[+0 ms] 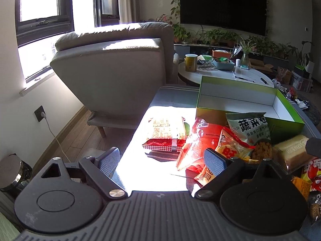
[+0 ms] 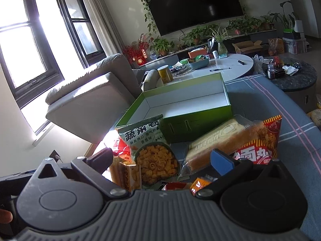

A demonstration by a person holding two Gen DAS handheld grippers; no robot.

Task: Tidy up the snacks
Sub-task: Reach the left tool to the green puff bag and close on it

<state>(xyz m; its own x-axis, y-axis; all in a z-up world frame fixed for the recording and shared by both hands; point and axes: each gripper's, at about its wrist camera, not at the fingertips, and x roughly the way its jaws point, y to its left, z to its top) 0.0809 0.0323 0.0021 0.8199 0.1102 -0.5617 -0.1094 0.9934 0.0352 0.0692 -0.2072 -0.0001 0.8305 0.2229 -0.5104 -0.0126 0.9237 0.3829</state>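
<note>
A heap of snack packets lies on a cloth-covered surface in front of an open green box (image 1: 284, 128) with a bare white inside. In the left wrist view my left gripper (image 1: 161, 161) stands open over the sunlit patch, nothing between its fingers. A flat red biscuit pack (image 1: 165, 134) lies ahead of it, and a red clear bag (image 1: 197, 142) is beside its right finger. In the right wrist view my right gripper (image 2: 161, 160) is open. A green-white crisp bag (image 2: 152, 150) stands between its fingers, untouched. A wrapped bread loaf (image 2: 218, 138) and a red noodle-snack bag (image 2: 258, 146) lie to the right, before the green box (image 2: 200, 126).
A beige armchair (image 1: 112, 76) stands close on the left, by the windows. Behind the box is a white oval table (image 2: 236, 66) with cans, bowls and pens. A dark round side table (image 2: 291, 78) sits at the right. The striped blue-grey cloth (image 2: 260, 100) extends rightward.
</note>
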